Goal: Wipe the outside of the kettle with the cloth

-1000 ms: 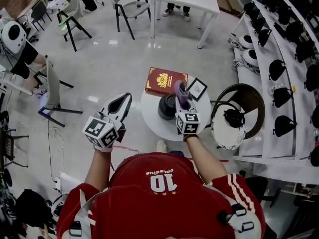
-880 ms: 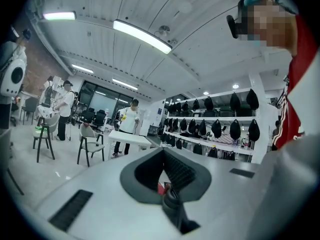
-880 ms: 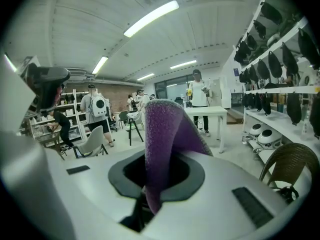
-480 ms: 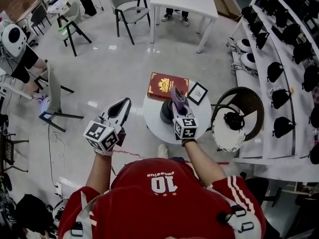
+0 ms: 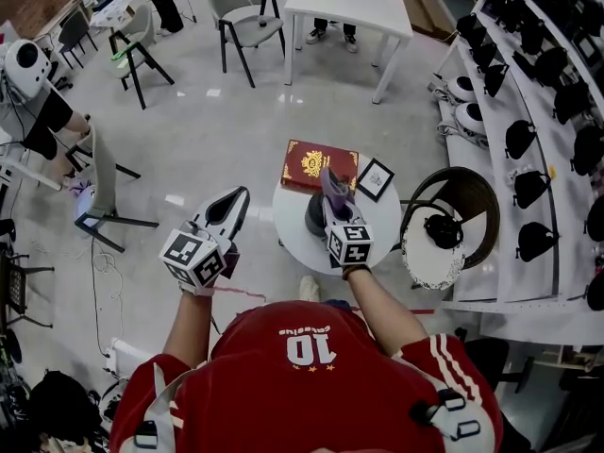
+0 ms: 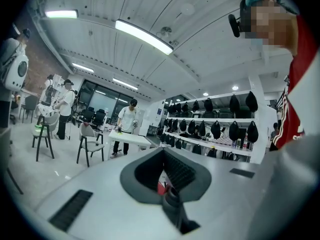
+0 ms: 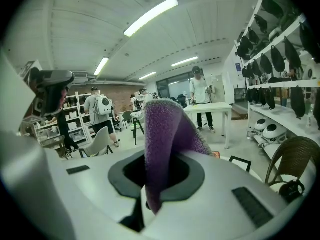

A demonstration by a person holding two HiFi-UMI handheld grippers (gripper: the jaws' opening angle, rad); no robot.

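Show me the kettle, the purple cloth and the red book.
kettle (image 5: 312, 217): head view, its dark left side.
purple cloth (image 7: 161, 134): right gripper view, its middle fold.
red book (image 5: 316, 164): head view, cover's centre.

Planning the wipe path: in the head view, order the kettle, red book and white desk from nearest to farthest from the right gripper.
1. Kettle, just left of the right gripper and its cloth.
2. Red book, beyond the kettle.
3. White desk, far across the floor.

Red book (image 5: 316, 163) and picture frame (image 5: 375, 177) crowd behind the kettle (image 5: 312, 217); table (image 5: 291, 241) bare at near-left.
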